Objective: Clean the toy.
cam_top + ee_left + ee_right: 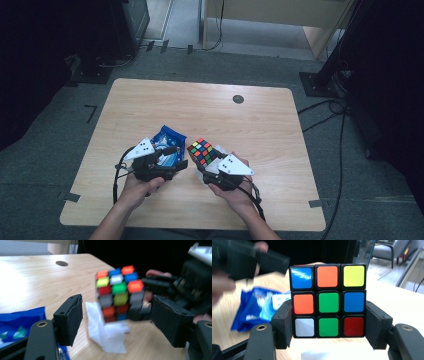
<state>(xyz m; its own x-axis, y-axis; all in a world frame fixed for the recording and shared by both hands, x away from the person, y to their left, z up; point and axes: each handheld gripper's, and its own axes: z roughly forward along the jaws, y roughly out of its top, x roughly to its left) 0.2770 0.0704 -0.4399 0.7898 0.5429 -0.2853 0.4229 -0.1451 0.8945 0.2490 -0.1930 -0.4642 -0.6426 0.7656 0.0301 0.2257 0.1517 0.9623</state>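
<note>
Left of centre in the high view, the left gripper (pixel 176 156) hangs wide open over the blue packet (pixel 169 136). At centre, the right gripper (pixel 204 163) clamps the cube (pixel 201 151), lifted above the tissue (pixel 108 336). Next, probably a careful handover or set-down.

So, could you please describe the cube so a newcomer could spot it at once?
On the wooden table, look near the front edge, where the right gripper clamps the puzzle cube. Unlike the blue packet and white tissue beside it, it is black-framed with mixed coloured squares.
</note>
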